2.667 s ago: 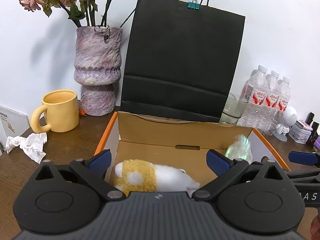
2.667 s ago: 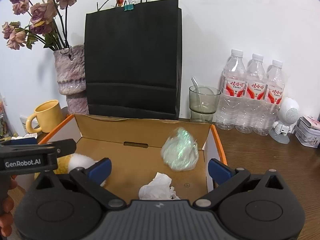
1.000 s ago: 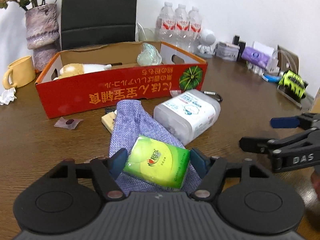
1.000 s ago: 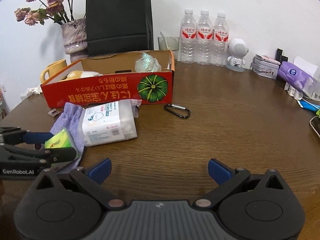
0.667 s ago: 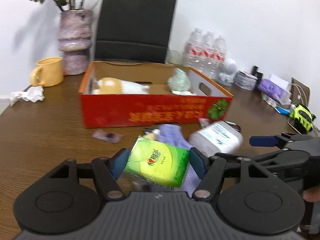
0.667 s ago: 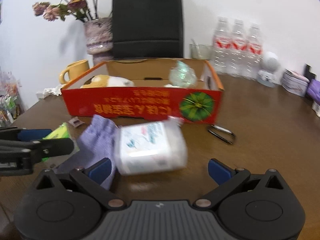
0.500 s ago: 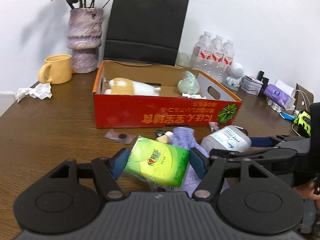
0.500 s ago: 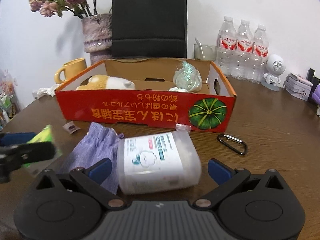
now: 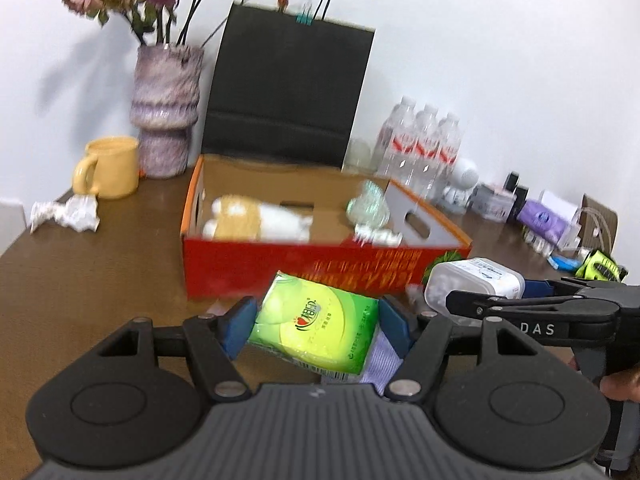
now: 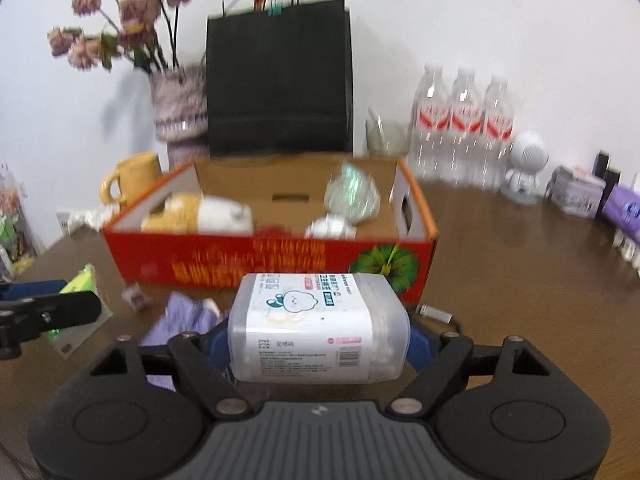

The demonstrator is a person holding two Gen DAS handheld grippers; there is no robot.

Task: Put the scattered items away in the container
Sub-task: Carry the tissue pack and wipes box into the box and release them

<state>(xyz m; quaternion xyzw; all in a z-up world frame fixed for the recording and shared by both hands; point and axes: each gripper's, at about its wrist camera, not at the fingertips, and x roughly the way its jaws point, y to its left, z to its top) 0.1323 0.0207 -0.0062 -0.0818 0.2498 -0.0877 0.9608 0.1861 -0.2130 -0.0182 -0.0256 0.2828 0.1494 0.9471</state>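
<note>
My left gripper (image 9: 316, 322) is shut on a green tissue pack (image 9: 316, 328) and holds it above the table, in front of the red cardboard box (image 9: 304, 264). My right gripper (image 10: 318, 340) is shut on a clear plastic cotton-swab tub (image 10: 318, 332), also lifted in front of the box (image 10: 272, 268). The box holds a yellow-and-white plush toy (image 10: 200, 212), an iridescent bag (image 10: 352, 196) and a crumpled white tissue (image 10: 330, 228). A purple cloth pouch (image 10: 180, 320) lies on the table below the grippers. The tub also shows in the left wrist view (image 9: 474, 282).
Behind the box stand a black paper bag (image 9: 288, 92), a vase of dried flowers (image 9: 166, 108), a yellow mug (image 9: 108, 168) and water bottles (image 10: 464, 128). Crumpled paper (image 9: 66, 214) lies at the left. A carabiner (image 10: 434, 314) and a small wrapper (image 10: 136, 298) lie near the box front.
My right gripper has closed on the cotton-swab tub and lifted it. My left gripper has carried the green tissue pack up and closer to the box.
</note>
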